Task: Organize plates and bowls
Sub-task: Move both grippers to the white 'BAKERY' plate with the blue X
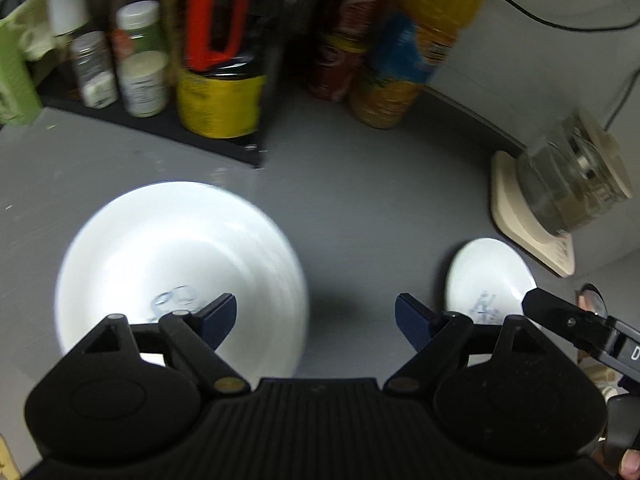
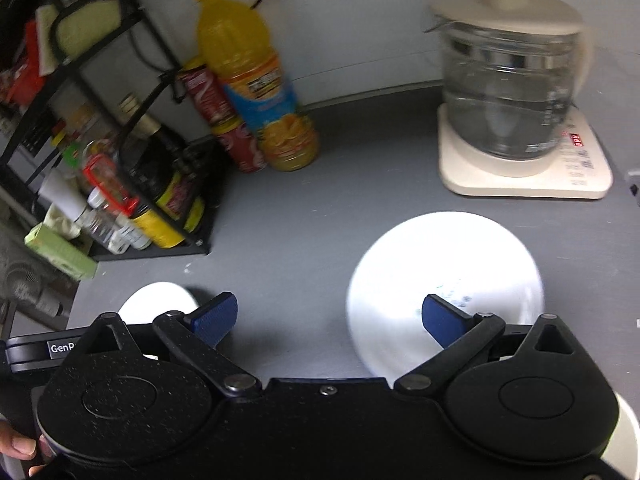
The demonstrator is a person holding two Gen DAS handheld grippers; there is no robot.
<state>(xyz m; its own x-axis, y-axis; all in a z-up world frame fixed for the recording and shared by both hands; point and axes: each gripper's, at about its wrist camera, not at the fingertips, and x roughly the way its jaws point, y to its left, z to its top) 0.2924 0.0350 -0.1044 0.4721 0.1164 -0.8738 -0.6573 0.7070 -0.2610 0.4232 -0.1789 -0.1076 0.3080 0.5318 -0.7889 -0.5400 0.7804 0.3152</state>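
Note:
Two white plates lie apart on the grey counter. In the left wrist view one plate (image 1: 180,264), with a blue mark in its middle, lies under my left gripper's left finger. The other plate (image 1: 486,280) lies to the right. My left gripper (image 1: 316,314) is open, with only bare counter between its fingers. In the right wrist view my right gripper (image 2: 328,314) is open, its right finger over the marked plate (image 2: 448,272). The other plate (image 2: 160,300) shows at the left, partly hidden by the left gripper's body (image 2: 60,348). Neither gripper holds anything.
A black rack (image 2: 132,184) of bottles and jars stands at the back left. An orange juice bottle (image 2: 256,80) and red cans (image 2: 224,120) stand beside it. A glass kettle (image 2: 516,80) on a cream base stands at the back right. A white rim (image 2: 628,432) shows at the bottom right.

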